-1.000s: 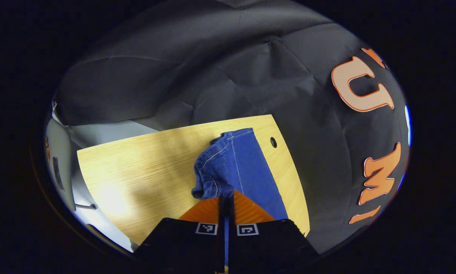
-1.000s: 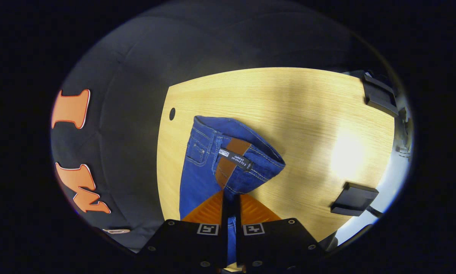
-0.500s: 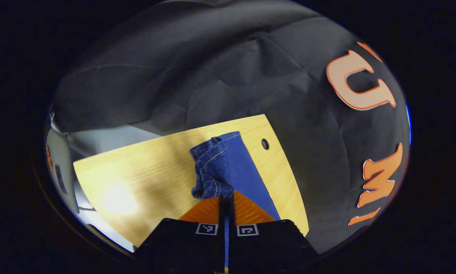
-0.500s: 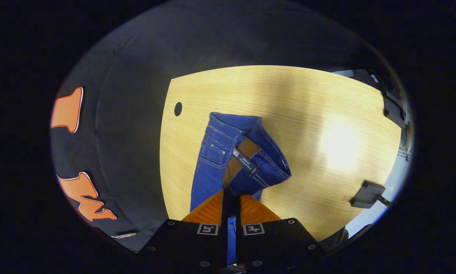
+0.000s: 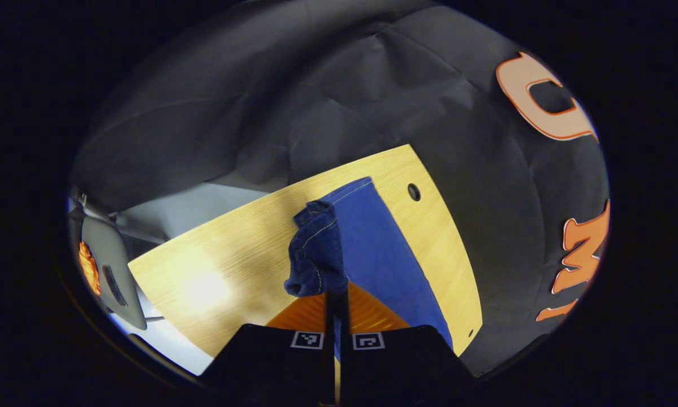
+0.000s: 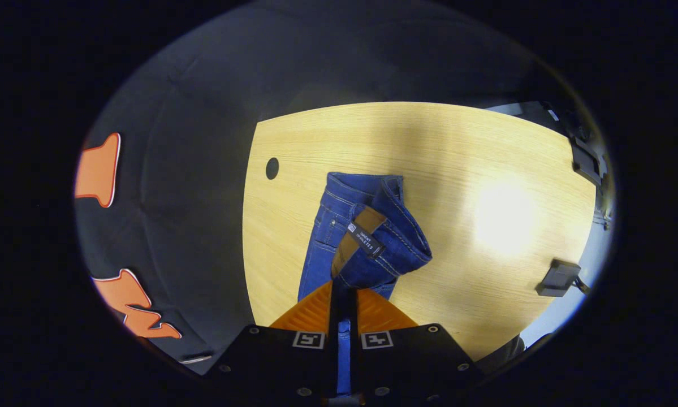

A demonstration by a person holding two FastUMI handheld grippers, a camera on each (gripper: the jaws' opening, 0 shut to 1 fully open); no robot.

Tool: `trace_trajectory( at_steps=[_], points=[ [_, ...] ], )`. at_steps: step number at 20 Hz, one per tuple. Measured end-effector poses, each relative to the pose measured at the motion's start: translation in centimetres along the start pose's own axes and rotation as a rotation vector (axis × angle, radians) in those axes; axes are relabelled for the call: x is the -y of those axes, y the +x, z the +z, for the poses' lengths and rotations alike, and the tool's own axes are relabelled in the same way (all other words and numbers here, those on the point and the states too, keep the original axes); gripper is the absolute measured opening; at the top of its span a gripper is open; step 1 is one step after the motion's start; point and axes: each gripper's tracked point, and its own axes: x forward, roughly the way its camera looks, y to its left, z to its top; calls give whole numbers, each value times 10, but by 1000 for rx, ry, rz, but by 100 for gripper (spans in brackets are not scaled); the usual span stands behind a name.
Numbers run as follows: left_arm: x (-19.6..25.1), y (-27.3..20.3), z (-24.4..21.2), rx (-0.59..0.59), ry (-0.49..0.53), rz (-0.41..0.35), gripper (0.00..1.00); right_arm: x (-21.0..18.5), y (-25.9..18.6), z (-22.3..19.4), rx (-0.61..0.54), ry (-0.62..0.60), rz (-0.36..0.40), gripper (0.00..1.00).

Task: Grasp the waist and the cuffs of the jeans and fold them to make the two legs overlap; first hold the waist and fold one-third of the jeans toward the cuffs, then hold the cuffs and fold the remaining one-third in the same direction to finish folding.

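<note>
Dim booth, glare on table (image 6: 502,220), fisheye warp

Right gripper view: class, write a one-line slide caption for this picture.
Right gripper shut on the waist of blue jeans, lifting it above a wooden table.

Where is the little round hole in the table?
In the right gripper view, the hole sits near the left edge of the wooden table, just left of the jeans.

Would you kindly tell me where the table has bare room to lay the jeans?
The table is bare from the jeans across to the black device at its edge. The strip between the jeans and the round hole is narrow.
</note>
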Motion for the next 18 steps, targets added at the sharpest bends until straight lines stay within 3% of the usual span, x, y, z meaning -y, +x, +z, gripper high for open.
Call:
trace_trajectory(
  at_steps=[8, 12, 15, 18],
  points=[
    [27, 55, 23, -65, -39, 107, 4, -26, 38, 8, -45, 58, -24, 10],
    [61, 94, 42, -96, 84, 112, 4, -42, 66, 14, -68, 80, -65, 10],
    [78, 115, 46, -135, 256, 100, 4, -51, 84, 22, -84, 90, -84, 10],
    [98, 129, 55, -151, 362, 49, 4, -61, 98, 26, -103, 93, -106, 9]
  ],
)
